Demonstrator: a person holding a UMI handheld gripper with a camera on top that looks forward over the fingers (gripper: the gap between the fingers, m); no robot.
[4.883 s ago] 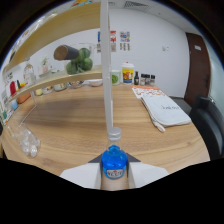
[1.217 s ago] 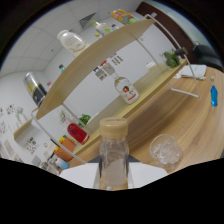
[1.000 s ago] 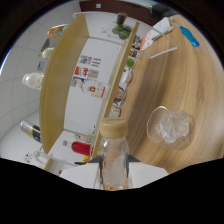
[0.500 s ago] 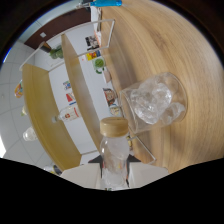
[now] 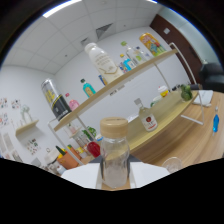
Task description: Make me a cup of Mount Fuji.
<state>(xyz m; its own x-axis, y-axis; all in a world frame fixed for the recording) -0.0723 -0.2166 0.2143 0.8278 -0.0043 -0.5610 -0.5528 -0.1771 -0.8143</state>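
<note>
— Gripping what?
— The gripper (image 5: 115, 172) clamps a clear bottle (image 5: 115, 157) with a tan cap between both fingers.
— And the room?
— A wooden table (image 5: 200, 145) runs beneath tilted wooden shelves (image 5: 125, 85) of bottles on a white wall; a glass (image 5: 172, 164) sits just beyond.

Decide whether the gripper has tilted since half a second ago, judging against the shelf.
Yes. The gripper, shut on the clear bottle, has swung back upright: the shelf now runs nearly level, not steeply on end.

White walls (image 5: 145, 45) and a tiled ceiling (image 5: 55, 37) are surrounding everything, wooden shelves (image 5: 135, 80) are running along the wall, and a ceiling light (image 5: 60, 8) is glowing.
</note>
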